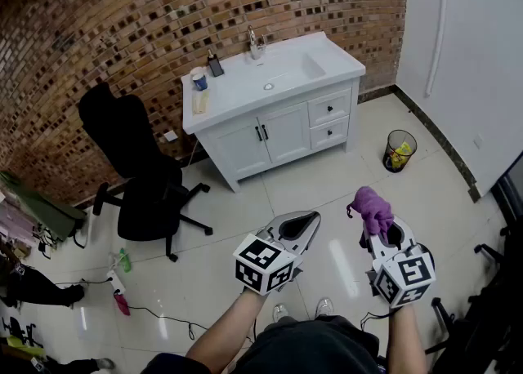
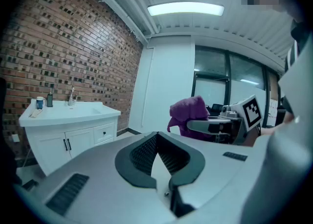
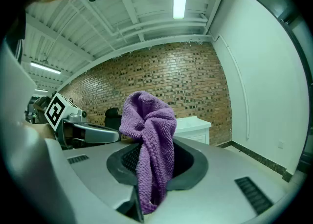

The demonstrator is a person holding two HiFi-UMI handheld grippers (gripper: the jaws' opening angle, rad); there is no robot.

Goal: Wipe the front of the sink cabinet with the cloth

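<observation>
While the right gripper (image 1: 387, 238) clamps the purple cloth (image 1: 372, 207), which bunches up above its jaws, the left gripper (image 1: 304, 219) beside it is closed on nothing. The white sink cabinet (image 1: 282, 131) stands well apart, against the brick wall (image 1: 122, 21).

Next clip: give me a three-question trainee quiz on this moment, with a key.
1. True or false: the left gripper holds the purple cloth.
2. In the head view, what stands on the floor to the right of the sink cabinet? A) ladder B) waste bin C) bucket
3. Is the cloth touching the cabinet front yet?
Key: 1 false, the right gripper is shut on it; 2 B; 3 no, it is held well away from the cabinet.
</observation>
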